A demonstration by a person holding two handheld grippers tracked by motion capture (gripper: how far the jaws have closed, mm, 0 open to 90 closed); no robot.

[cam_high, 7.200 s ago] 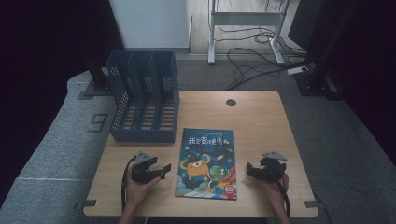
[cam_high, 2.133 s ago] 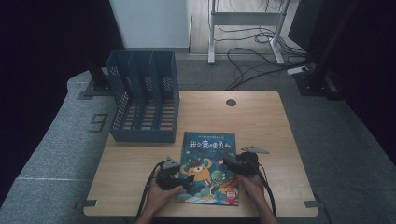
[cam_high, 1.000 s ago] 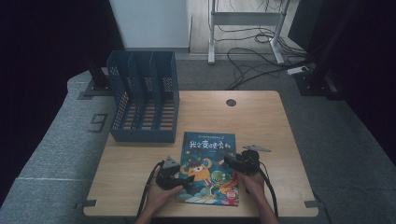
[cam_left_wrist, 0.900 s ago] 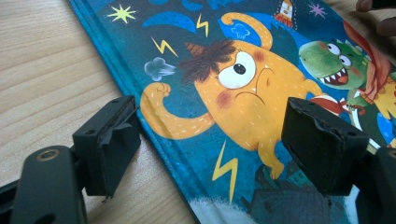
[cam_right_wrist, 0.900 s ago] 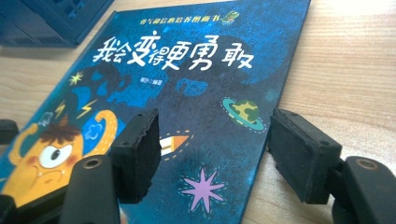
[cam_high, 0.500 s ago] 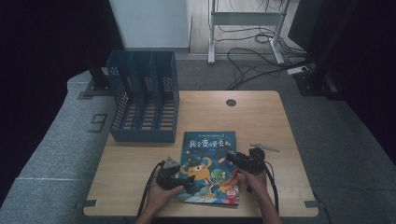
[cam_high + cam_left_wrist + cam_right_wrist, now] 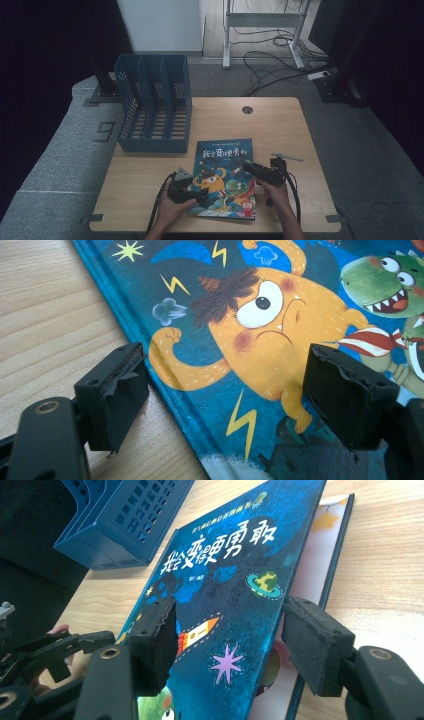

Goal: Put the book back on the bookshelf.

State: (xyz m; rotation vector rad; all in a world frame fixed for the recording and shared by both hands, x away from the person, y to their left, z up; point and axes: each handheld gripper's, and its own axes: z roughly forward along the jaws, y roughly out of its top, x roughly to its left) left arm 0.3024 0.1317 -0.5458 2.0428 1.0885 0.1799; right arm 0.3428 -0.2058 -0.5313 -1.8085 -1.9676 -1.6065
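The blue hardcover picture book (image 7: 224, 176) with an orange monster and a green dinosaur on its cover is lying at about six o'clock on the pale wooden tabletop (image 7: 280, 125), its front cover lifting off the first page along the right edge. The right gripper (image 7: 248, 168) is reaching in from four o'clock, its jaws straddling that raised cover; they have just been closing, with the cover between them, yet a gap is showing on both sides in the right gripper view (image 7: 227, 640). The left gripper (image 7: 200, 195) is sitting at the book's lower left corner, about seven o'clock, its jaws spread wide over the spine edge and grasping nothing (image 7: 225, 395). The dark blue plastic mesh file rack (image 7: 154, 107) with three slots is standing at ten o'clock, well apart from the book.
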